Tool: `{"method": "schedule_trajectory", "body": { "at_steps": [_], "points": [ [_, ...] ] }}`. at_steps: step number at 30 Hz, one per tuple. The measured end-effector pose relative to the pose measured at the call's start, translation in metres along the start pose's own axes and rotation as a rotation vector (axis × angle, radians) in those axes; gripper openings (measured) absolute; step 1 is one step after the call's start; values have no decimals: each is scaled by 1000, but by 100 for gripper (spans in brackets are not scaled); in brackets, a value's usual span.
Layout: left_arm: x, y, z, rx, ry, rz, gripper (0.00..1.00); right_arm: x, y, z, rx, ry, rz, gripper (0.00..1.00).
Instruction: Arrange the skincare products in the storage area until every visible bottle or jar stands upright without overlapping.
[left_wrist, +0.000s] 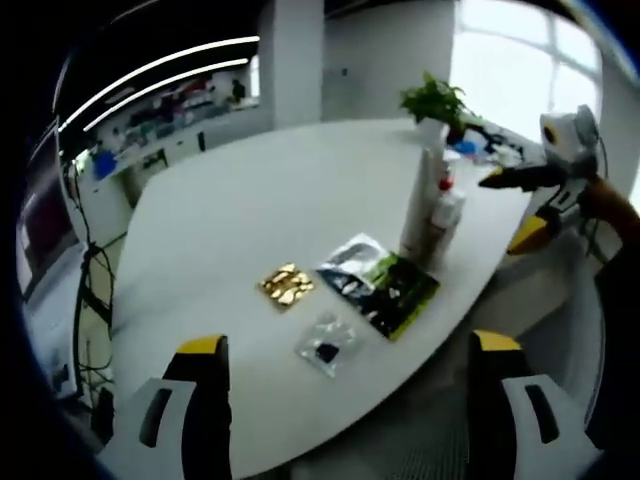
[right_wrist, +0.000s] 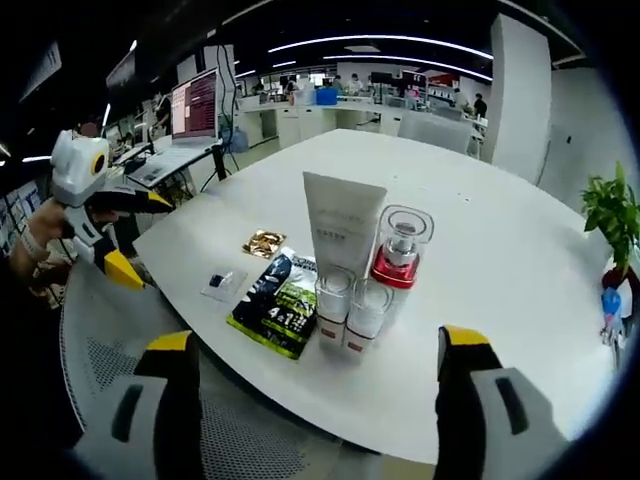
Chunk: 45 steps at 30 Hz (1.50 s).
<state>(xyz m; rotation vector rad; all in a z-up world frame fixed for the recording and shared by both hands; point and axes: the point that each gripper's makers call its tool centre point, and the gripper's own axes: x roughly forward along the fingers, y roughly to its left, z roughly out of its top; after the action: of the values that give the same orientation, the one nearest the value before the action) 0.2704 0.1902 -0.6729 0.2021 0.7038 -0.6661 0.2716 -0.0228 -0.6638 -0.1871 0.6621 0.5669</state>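
The worktop (right_wrist: 520, 270) is smooth, matt white. The tall tube (right_wrist: 342, 228) looks like matt white plastic. Beside it, the red-collared bottle (right_wrist: 400, 250) has a clear, glossy cap. The black-and-green sachet (right_wrist: 276, 303) is shiny foil, the small gold packet (right_wrist: 264, 243) metallic and crinkled.

white tube (right_wrist: 342, 225) upright | red-collared clear bottle (right_wrist: 400, 258) upright beside | two small bottles (right_wrist: 350, 310) upright in front

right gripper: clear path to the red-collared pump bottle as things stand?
Probably yes. The right gripper is open and faces the red-collared pump bottle, which stands upright near the table edge. Two small bottles crowd its left side; nothing blocks the front.
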Motion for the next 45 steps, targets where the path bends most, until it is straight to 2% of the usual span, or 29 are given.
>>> {"method": "schedule_trajectory", "body": {
  "at_steps": [5,9,12,18,22,31,34,37,40,45],
  "points": [
    [7,-3,-4,-1,21,-36,97,2,3,-3,22,-18,23,93],
    [9,-4,-7,10,42,-35,97,2,3,-5,32,-35,37,88],
    [11,-3,-8,9,48,-37,97,-1,0,-5,36,-46,23,76],
    [24,-5,-10,20,68,-59,97,-4,0,-6,73,-73,38,66],
    [31,-9,-10,37,77,-87,97,-8,1,-8,95,-86,37,71],
    [43,-2,-20,90,109,-115,92,-12,2,-13,136,-111,30,67],
    [46,-1,-22,89,116,-125,87,-11,3,-14,145,-112,30,66],
    [52,1,-27,125,140,-135,84,-12,2,-14,153,-121,21,66],
    [57,3,-32,141,170,-147,76,-13,2,-14,161,-129,23,65],
    [67,5,-36,206,203,-170,68,-12,4,-16,165,-128,34,63]
  ]
}}
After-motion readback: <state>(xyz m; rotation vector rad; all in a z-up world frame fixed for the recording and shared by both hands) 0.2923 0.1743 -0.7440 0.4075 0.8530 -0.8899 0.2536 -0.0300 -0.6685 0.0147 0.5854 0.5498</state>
